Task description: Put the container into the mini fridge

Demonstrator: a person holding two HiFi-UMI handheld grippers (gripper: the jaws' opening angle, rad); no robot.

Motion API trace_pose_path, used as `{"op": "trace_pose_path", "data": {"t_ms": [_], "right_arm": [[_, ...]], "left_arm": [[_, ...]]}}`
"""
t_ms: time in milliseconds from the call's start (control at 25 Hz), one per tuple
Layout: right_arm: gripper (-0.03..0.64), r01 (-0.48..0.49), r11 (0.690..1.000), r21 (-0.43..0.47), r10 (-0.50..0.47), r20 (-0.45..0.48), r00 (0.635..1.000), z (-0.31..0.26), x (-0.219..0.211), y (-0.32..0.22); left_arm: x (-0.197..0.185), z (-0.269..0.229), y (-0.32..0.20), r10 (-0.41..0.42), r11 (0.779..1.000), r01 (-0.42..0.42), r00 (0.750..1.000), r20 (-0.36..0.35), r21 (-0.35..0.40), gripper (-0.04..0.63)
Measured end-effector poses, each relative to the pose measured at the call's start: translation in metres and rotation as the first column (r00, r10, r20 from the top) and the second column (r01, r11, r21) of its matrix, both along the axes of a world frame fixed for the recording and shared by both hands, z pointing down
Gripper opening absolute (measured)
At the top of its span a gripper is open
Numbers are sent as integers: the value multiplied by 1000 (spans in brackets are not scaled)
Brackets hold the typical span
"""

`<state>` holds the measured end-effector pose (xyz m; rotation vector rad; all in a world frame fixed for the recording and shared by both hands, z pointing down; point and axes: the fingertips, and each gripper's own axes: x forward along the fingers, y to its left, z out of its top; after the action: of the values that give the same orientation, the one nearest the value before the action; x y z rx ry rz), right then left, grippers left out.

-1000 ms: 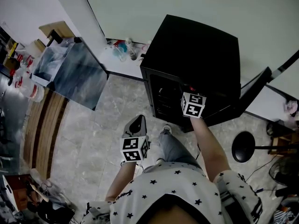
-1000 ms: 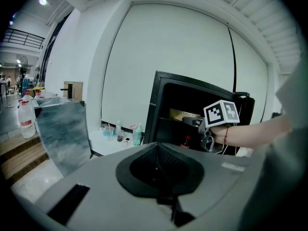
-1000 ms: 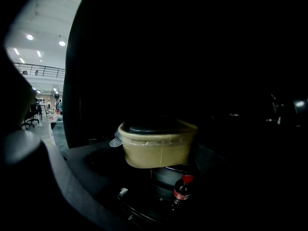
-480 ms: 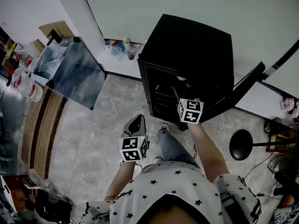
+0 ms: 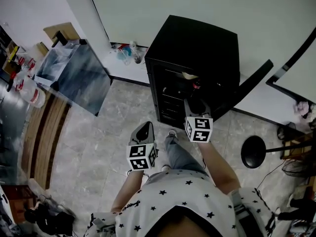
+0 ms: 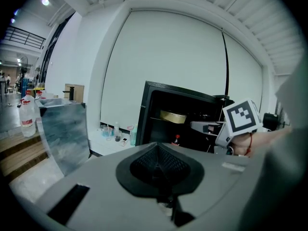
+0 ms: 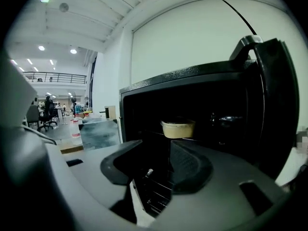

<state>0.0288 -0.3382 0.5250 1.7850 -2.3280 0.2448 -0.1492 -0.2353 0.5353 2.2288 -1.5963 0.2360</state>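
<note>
The black mini fridge (image 5: 197, 43) stands open, its door (image 5: 252, 89) swung out to the right. A pale round container (image 7: 178, 128) rests on the upper shelf inside and also shows in the head view as the container (image 5: 188, 75) and in the left gripper view as the container (image 6: 172, 116). My right gripper (image 5: 194, 106) hangs just in front of the opening. Its jaws are closing, and a gap remains between the pads (image 7: 187, 165) with nothing in it. My left gripper (image 5: 144, 131) stays lower left, away from the fridge, shut and empty (image 6: 159, 165).
A small bottle with a red cap (image 5: 196, 85) stands inside the fridge below the container. A grey-blue panel (image 5: 74, 75) stands to the left. Small bottles (image 5: 126, 52) sit on the floor by the wall. A round black stand base (image 5: 254, 154) lies on the right.
My right gripper has drawn back out of the fridge toward the person. The container now shows alone on the shelf. The left gripper has not moved.
</note>
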Motion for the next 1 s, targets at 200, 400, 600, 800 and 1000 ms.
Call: {"op": "trace_pose_path", "data": {"t_ms": [200,400,600,800,1000], "right_arm": [[75,53,999,-3,-53,-8,999,-9,-12,39],[-5,106,994,-18,-106,6,994,-12,-22,75],[-6,142,990,-23,-142,10,990,-9,-30,106],[-6,160,987,-18,-160,22,987,-15,-34,128],[-6,168,986,-14,-167,38,985,-19,-38,139]], "left_arm": [[1,-4,18,1,1000,-1,1000,-2,8,12],[3,-7,36,-2,1000,2,1000,-7,12,12],[1,-7,55,-7,1000,8,1000,-10,21,12],[0,-7,70,-11,1000,11,1000,-10,23,12],[-4,-7,79,-18,1000,18,1000,-14,24,12]]}}
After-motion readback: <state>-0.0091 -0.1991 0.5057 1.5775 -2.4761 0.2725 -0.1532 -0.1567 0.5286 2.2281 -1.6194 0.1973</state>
